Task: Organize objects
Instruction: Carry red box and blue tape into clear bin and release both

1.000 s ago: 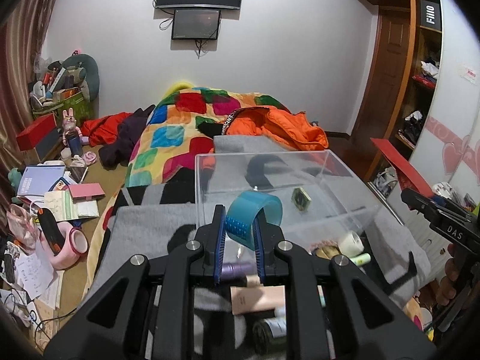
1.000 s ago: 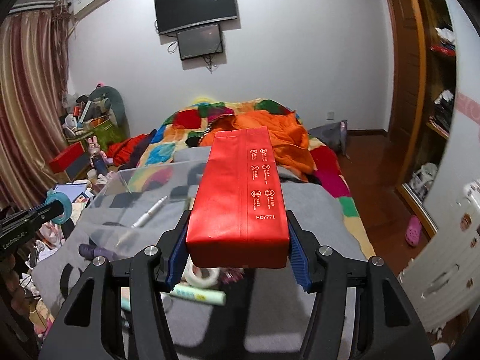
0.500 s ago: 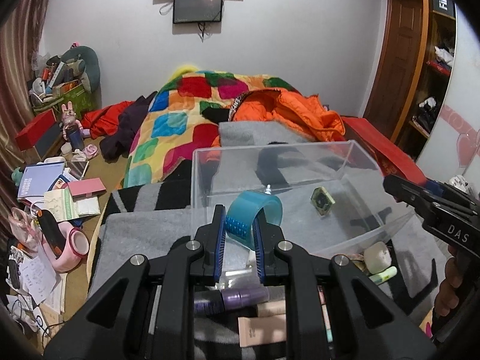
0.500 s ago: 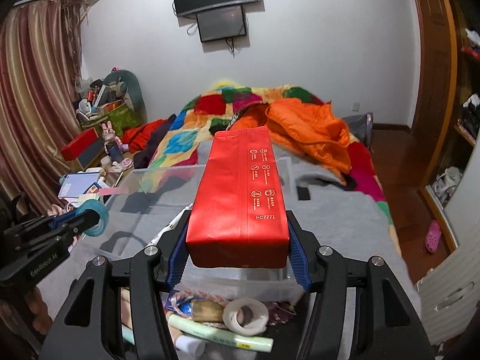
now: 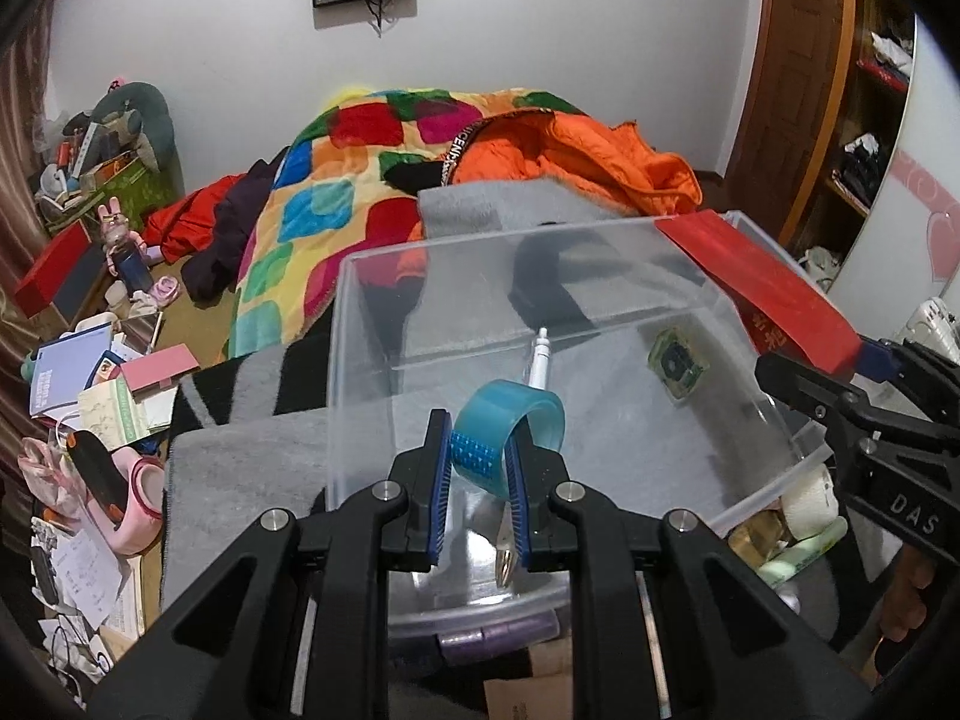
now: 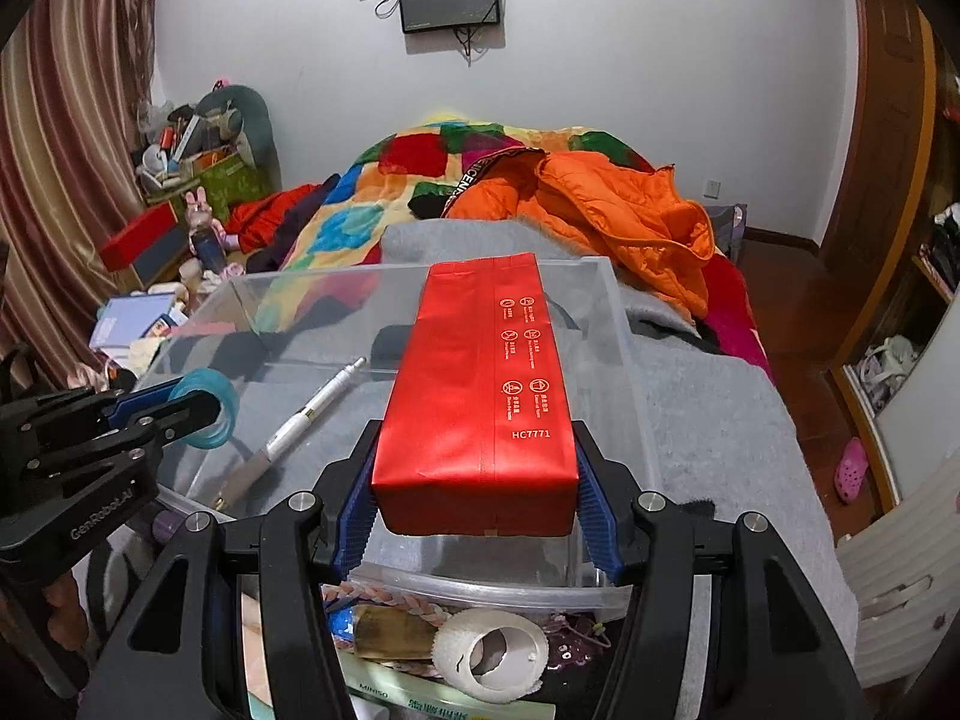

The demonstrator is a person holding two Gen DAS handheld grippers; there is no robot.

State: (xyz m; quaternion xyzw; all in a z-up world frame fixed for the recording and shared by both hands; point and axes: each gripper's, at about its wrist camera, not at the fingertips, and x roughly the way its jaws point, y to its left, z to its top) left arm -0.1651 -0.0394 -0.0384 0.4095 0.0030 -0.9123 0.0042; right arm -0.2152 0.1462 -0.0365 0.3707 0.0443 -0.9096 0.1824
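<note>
grey blanket [image 6: 708, 396] under clear plastic bin [image 5: 360, 360]; left gripper [image 5: 478, 456] grasps teal tape roll [image 5: 510, 420], right gripper [image 6: 477, 483] clamps red rectangular packet [image 6: 480, 384] above it.

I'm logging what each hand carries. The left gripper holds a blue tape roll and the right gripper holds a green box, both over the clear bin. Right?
Not quite: the box in the right gripper is red, as the right wrist view shows. The left gripper does hold the blue tape roll, both over the clear bin.

Left tongs [image 5: 478, 468] nearly shut, right tongs [image 6: 477, 507] half-spread, both angled downward, each gripping.
</note>
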